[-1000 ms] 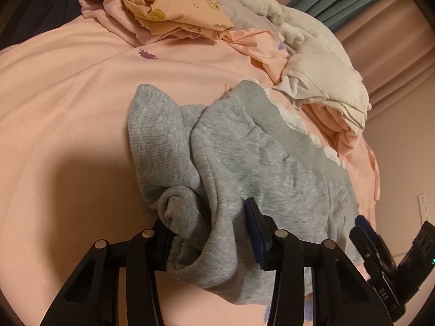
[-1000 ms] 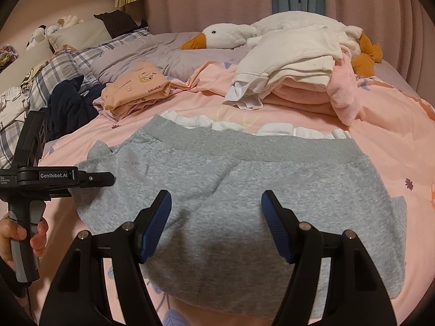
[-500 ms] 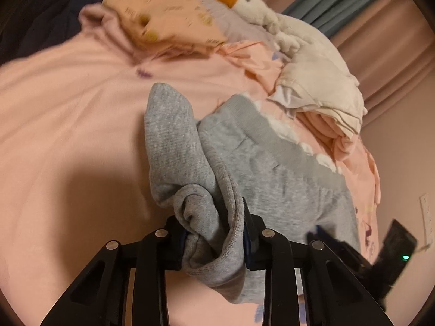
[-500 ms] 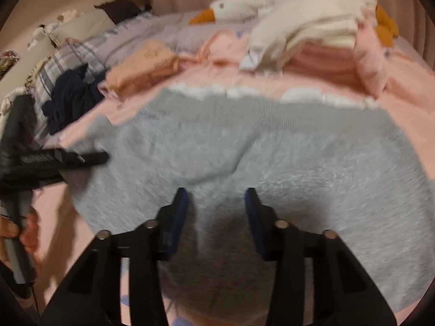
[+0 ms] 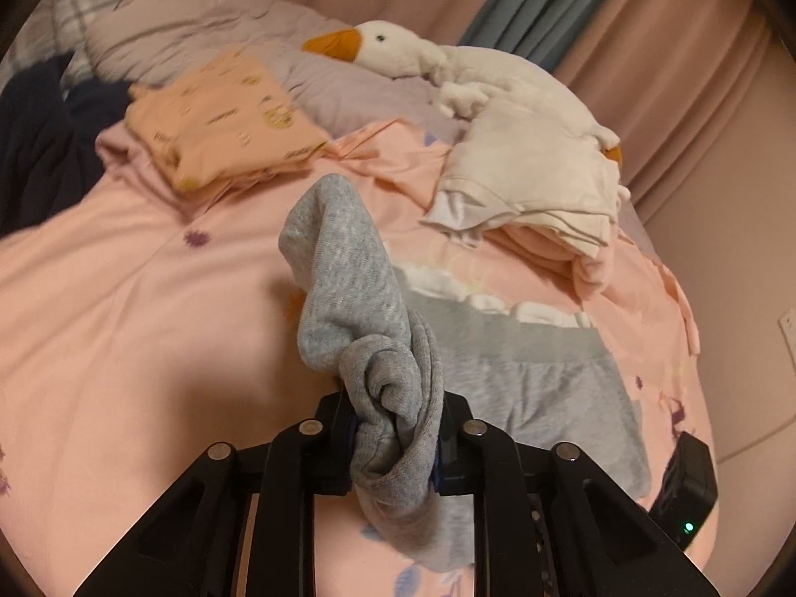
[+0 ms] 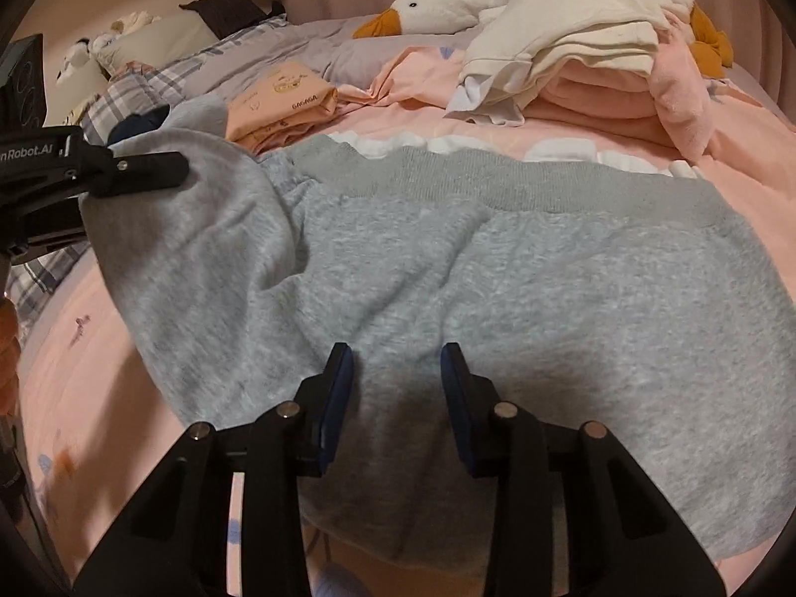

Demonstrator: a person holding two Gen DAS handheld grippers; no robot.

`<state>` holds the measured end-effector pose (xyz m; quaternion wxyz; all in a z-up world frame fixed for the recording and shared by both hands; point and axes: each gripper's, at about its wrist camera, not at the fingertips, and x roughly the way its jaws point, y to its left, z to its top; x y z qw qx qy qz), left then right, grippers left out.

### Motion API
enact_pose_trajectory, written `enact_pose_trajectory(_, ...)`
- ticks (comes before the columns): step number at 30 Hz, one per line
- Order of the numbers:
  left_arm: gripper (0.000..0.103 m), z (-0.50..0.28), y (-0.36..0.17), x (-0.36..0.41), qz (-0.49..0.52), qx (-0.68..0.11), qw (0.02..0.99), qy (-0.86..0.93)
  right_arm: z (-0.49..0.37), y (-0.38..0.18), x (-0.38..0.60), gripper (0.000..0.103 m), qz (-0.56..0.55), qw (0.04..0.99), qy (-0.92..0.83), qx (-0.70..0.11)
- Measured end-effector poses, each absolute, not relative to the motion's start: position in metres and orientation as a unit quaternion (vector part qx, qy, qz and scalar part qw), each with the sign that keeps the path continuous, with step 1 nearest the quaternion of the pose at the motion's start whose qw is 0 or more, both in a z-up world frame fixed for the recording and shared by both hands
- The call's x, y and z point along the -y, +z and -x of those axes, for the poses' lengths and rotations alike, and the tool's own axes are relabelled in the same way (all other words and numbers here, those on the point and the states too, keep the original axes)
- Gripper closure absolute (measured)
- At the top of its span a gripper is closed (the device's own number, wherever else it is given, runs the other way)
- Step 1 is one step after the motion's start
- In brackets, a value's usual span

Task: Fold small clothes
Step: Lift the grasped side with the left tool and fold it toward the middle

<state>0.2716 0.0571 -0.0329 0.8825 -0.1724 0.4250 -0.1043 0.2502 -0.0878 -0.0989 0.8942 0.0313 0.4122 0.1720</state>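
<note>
Left gripper now higher, jaws just clamped on grey garment.

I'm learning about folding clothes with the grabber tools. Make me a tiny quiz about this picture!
1. True or false: the left tool is clamped on a bunched corner of the grey garment.
2. What lies under the open right tool? A) the grey garment B) the peach folded clothes C) the goose plush toy
3. Fill in: the white folded top sits on a stack of ____ coloured clothes.

Key: 1 true. 2 A; its pads stand apart over the grey fabric, not pinching it. 3 pink.
</note>
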Motion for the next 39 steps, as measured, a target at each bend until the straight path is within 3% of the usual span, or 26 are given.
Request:
enact_pose_trajectory(11,0.089,-0.274,0.003,0.018,0.103,-0.402,0.901,-0.127,-0.222,-0.061,0.140,0.064,-0.077,0.913,0.167,-0.364)
enact_pose_trajectory(22,0.089,-0.268,0.017,0.100,0.052,-0.396,0.899,-0.176,-0.215,-0.068,0.212,0.060,-0.176,0.903,0.136,-0.367)
enact_pose_trajectory(34,0.089,-0.273,-0.031,0.207,-0.012,-0.449,0.864,-0.228,-0.191,-0.083,0.314,0.052,-0.280,0.889,0.062,-0.356)
enact_pose_trajectory(37,0.086,-0.275,-0.049,0.221,-0.028,-0.475,0.851,-0.223,-0.187,-0.089,0.329,0.048,-0.307,0.881,0.059,-0.355)
enact_pose_trajectory(39,0.078,-0.276,-0.056,0.224,-0.031,-0.493,0.839,-0.228,-0.186,-0.093,0.335,0.047,-0.322,0.876,0.057,-0.356)
